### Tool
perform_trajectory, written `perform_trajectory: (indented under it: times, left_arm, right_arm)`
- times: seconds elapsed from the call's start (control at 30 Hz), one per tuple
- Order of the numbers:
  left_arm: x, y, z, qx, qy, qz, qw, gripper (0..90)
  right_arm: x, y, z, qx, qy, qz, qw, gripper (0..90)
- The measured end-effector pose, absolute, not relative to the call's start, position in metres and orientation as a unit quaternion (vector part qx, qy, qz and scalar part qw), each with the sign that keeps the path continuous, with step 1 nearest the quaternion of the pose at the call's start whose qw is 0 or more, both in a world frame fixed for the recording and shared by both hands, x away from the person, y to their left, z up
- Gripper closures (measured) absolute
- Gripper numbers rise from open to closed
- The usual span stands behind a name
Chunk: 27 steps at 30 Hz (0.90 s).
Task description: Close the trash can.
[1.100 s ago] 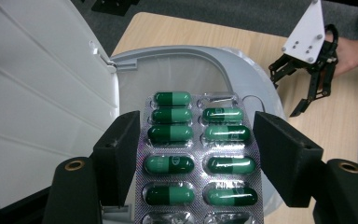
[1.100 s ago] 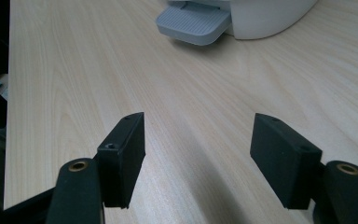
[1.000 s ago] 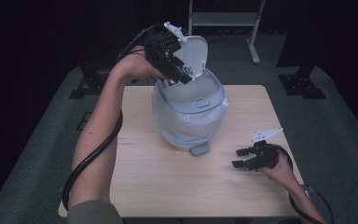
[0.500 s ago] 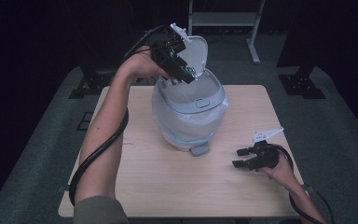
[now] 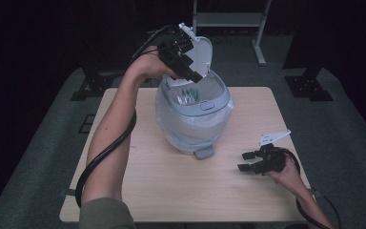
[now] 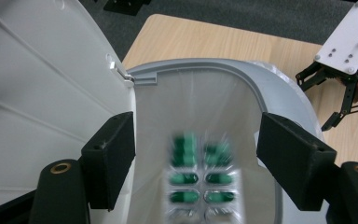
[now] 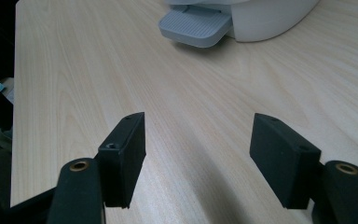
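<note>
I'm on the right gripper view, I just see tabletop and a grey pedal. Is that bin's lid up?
Observer: Yes, the pedal bin's white lid stands open.
Operator: Where's the left gripper?
Observer: The left gripper hangs over the opening. Its jaws have just been opening, and the pads press on nothing.
Operator: Anything inside?
Observer: A blister pack of green capsules, blurred, shows inside the clear liner, below those jaws.
</note>
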<state>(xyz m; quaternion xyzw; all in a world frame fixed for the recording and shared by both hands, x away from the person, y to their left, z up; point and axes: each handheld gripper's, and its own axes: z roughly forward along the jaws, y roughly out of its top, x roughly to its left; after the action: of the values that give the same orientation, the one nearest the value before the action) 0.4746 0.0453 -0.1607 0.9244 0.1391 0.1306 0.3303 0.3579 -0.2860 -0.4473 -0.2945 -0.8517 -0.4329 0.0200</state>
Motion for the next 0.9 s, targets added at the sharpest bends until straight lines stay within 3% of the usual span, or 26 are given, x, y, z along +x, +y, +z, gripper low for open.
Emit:
perform_trajectory:
  times: [0.33, 0.9]
  left_arm:
    - [0.468, 0.06, -0.155, 0.922, 0.144, 0.112, 0.342, 35.7]
    - [0.46, 0.105, -0.154, 0.908, 0.183, 0.106, 0.361, 64.3]
  right_arm:
    - [0.357, -0.285, -0.447, -0.294, -0.852, -0.432, 0.019, 34.7]
    - [0.359, -0.284, -0.448, -0.297, -0.851, -0.432, 0.019, 34.6]
